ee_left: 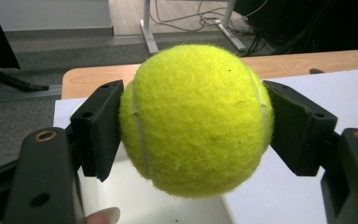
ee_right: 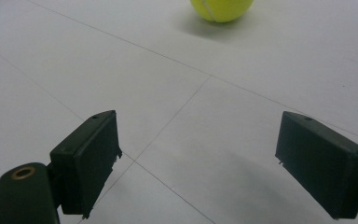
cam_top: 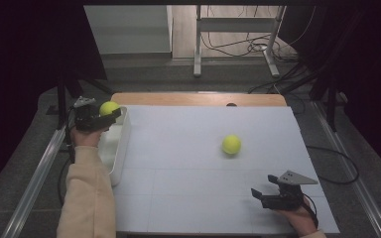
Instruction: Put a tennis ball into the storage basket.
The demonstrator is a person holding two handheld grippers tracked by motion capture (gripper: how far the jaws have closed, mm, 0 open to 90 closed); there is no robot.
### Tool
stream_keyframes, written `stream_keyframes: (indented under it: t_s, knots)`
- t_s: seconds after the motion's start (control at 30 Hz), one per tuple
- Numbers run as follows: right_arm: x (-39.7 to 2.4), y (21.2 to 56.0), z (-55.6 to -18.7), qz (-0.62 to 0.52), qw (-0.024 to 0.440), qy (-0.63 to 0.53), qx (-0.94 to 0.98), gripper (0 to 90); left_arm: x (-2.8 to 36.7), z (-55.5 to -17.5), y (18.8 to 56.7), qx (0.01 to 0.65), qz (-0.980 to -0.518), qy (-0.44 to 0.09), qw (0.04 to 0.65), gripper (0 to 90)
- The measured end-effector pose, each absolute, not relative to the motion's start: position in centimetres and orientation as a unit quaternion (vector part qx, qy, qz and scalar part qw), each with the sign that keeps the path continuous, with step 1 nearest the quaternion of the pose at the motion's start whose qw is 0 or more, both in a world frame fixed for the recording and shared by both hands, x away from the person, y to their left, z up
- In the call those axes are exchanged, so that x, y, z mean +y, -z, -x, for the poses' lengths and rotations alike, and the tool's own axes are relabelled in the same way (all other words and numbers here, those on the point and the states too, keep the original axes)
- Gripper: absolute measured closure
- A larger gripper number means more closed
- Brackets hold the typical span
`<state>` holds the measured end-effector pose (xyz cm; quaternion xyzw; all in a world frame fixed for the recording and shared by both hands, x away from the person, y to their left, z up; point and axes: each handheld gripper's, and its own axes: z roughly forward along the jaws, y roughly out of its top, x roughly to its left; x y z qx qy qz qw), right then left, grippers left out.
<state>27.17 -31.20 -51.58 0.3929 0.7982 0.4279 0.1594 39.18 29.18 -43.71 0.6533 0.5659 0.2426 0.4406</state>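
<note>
While the fuzzy yellow-green tennis ball (ee_left: pixel 196 119) sits clamped between the two black jaws of the left gripper (cam_top: pixel 110 115), the work looks to be about halfway through, by my reading. In the left gripper view the pads press on both flanks of that ball, so the tongs have closed only as far as its width allows. From the high view, this held ball (cam_top: pixel 109 107) hangs above the far end of the white rectangular plastic bin (cam_top: pixel 122 148) that stands along the left edge of the table, over or just beside its rim; whether it is already inside the walls I cannot tell. It is not yet let go, so the drop into the bin seems to be the step in hand.

A second tennis ball of the same colour (cam_top: pixel 231 145) lies loose on the white sheet-covered tabletop (cam_top: pixel 188 148), right of centre and well apart from the bin. It appears to be what is left to collect. The right gripper (cam_top: pixel 261 196) rests low at the near right corner of the table, its jaws spread wide with nothing between them. In the right gripper view that loose ball (ee_right: pixel 222 9) shows at the top edge, ahead of the open jaws and untouched.

Beyond the table's wooden far edge (cam_top: pixel 198 98), cables lie on the floor.
</note>
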Motion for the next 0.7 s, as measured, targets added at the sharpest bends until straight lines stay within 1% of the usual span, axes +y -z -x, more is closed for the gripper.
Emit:
stream_keyframes:
  t_s: [0.17,0.7]
  knots:
    - [-31.2,51.6,-27.2,-0.393,0.159,-0.428,0.798,13.9,29.1,-39.5,44.2,0.574,-0.661,-0.238,0.420,25.9]
    - [-31.2,51.6,-27.2,-0.393,0.159,-0.428,0.799,13.9,29.1,-40.3,45.4,0.586,-0.677,-0.224,0.385,25.8]
